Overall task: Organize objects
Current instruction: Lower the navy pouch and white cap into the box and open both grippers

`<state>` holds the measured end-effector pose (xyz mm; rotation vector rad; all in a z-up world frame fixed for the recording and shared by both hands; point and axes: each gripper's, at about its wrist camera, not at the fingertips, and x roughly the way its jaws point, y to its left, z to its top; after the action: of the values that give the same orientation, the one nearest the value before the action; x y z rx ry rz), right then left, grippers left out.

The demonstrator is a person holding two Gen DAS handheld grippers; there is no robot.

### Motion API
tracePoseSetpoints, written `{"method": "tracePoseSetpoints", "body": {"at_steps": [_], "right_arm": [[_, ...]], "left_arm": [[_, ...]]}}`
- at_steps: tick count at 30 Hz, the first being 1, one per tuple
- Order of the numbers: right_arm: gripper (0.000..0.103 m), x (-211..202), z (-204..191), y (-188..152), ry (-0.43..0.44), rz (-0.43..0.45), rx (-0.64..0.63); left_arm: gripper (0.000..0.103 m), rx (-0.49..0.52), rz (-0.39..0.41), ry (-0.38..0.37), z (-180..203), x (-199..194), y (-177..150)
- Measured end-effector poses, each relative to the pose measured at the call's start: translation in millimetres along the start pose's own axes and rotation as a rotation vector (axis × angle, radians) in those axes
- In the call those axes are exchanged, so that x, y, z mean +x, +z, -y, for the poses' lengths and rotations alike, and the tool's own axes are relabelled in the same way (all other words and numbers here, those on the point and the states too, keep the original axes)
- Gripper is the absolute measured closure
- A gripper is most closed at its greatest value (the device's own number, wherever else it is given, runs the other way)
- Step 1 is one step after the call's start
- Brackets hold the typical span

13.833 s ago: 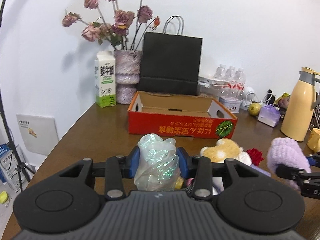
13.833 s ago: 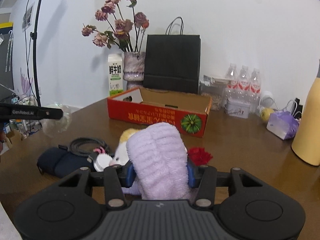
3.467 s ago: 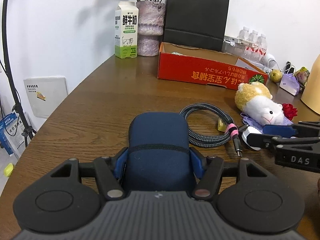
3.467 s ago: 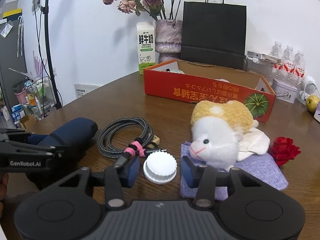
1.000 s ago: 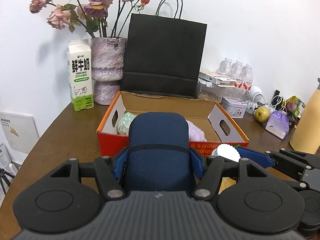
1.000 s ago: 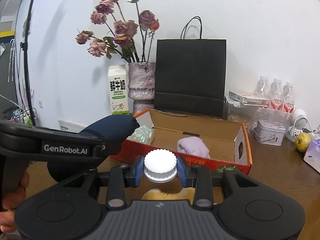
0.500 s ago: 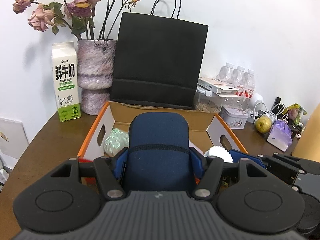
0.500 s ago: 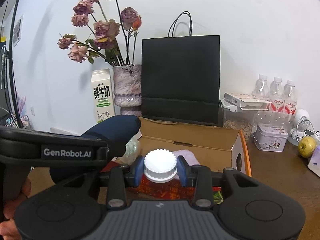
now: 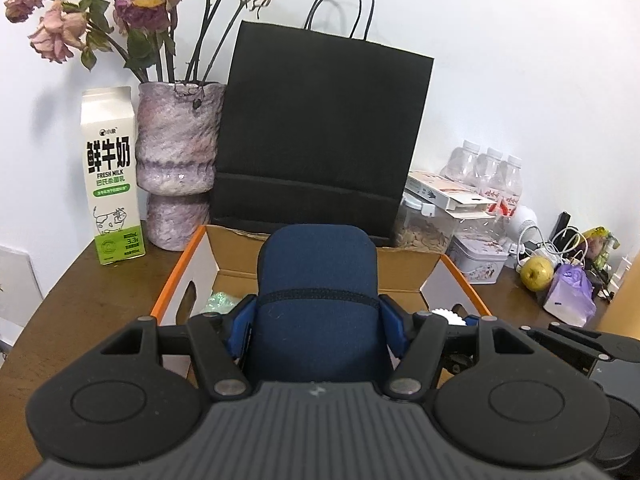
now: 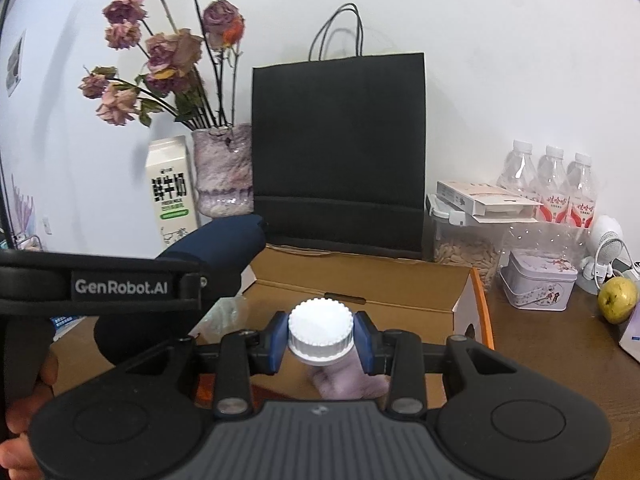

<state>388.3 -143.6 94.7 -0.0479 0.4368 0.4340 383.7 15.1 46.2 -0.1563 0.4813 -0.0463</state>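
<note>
Between your left gripper's [image 9: 318, 322] clamped jaws sits a soft navy fabric pouch [image 9: 318, 280]; your right gripper [image 10: 320, 338] pinches a ridged white plastic cap [image 10: 320, 332], both above the open cardboard box [image 10: 460, 308].

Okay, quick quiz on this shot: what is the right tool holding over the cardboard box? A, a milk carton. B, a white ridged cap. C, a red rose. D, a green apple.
B: the right tool is shut on the white ridged cap, its blue pads pressing both sides, above the open cardboard box.
</note>
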Motion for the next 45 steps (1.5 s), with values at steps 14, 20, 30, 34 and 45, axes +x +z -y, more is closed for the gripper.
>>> {"method": "tracePoseSetpoints", "body": {"at_steps": [14,20,30,34,45], "right_arm": [[0.069,30,18,15,-0.044,-0.023,0.005],[0.069,42,29,16,-0.069,-0.036,0.027],[0.069,52,34,10,-0.099,-0.063,0.034],[0.069,57,35,7,-0.1,-0.078,0.034],[0.0,62,31,6,-0.138,-0.098,0.015]], "left_arm": [[0.038,-0.004,-0.013,0.01,-8,39,14],[0.038,-0.006,-0.019,0.024,-13,54,14],[0.038,-0.015,-0.02,0.062,-21,69,7],[0.037,-0.001,-0.036,0.058,-19,74,4],[0.0,0.04,0.001,0.102,-12,69,5]]}}
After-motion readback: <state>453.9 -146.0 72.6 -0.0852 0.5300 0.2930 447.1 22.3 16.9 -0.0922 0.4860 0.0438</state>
